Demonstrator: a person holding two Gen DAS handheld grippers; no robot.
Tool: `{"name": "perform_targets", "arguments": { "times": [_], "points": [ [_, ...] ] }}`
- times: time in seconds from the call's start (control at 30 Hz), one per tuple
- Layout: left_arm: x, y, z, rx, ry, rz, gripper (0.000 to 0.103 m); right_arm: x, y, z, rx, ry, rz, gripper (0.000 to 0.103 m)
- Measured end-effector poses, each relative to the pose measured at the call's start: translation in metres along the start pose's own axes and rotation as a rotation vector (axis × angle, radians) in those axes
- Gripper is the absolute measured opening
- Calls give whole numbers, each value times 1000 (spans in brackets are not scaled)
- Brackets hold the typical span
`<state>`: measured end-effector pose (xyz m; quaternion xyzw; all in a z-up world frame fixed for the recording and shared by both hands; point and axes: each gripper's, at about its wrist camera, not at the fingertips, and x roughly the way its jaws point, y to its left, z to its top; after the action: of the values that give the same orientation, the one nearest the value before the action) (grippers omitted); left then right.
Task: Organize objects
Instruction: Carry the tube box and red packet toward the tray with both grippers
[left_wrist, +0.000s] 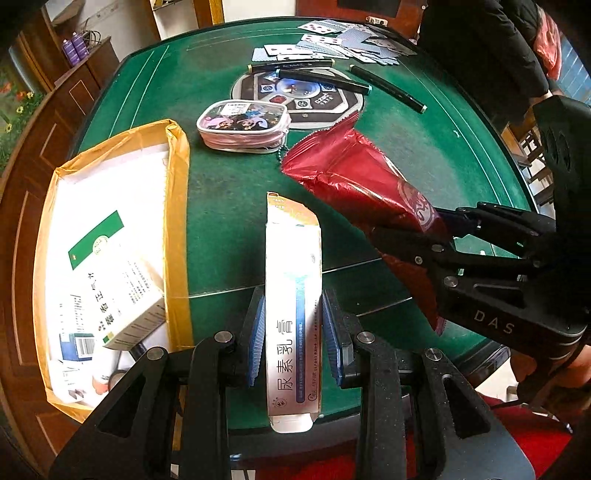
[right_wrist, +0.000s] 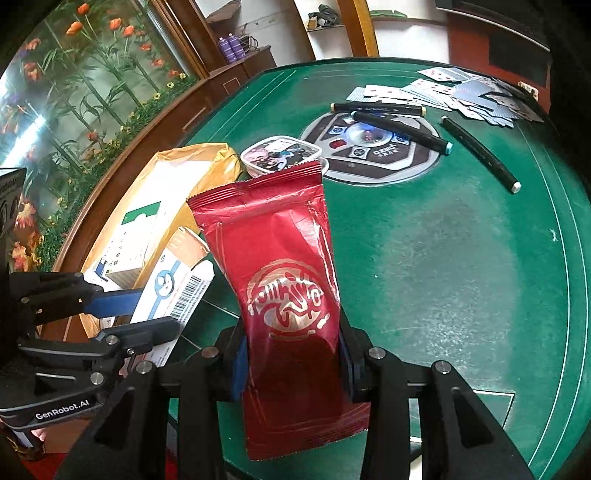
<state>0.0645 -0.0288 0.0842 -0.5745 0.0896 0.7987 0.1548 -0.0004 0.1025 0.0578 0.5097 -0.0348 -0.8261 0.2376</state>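
My left gripper (left_wrist: 293, 332) is shut on a long white ointment box (left_wrist: 293, 295) with Chinese print, held above the green table (left_wrist: 229, 206). It also shows in the right wrist view (right_wrist: 173, 291). My right gripper (right_wrist: 291, 354) is shut on a red foil snack packet (right_wrist: 280, 266), held upright over the table; the packet shows in the left wrist view (left_wrist: 354, 184) too. A tape-edged cardboard box (left_wrist: 177, 206) at the left holds a white medicine box (left_wrist: 118, 295) and other small items.
A pink cartoon zip pouch (left_wrist: 242, 125) lies beyond the cardboard box. Three black marker pens (left_wrist: 325, 79) lie on and around the table's round centre panel (left_wrist: 314, 99). Playing cards (left_wrist: 340, 44) are scattered at the far edge. Wooden cabinets stand at the left.
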Motion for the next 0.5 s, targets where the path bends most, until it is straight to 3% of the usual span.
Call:
{"name": "perform_targets", "arguments": {
  "times": [0.5],
  "points": [
    [-22, 42, 5, -22, -49, -9, 28, 7, 31, 16, -14, -12, -13, 39]
  ]
}}
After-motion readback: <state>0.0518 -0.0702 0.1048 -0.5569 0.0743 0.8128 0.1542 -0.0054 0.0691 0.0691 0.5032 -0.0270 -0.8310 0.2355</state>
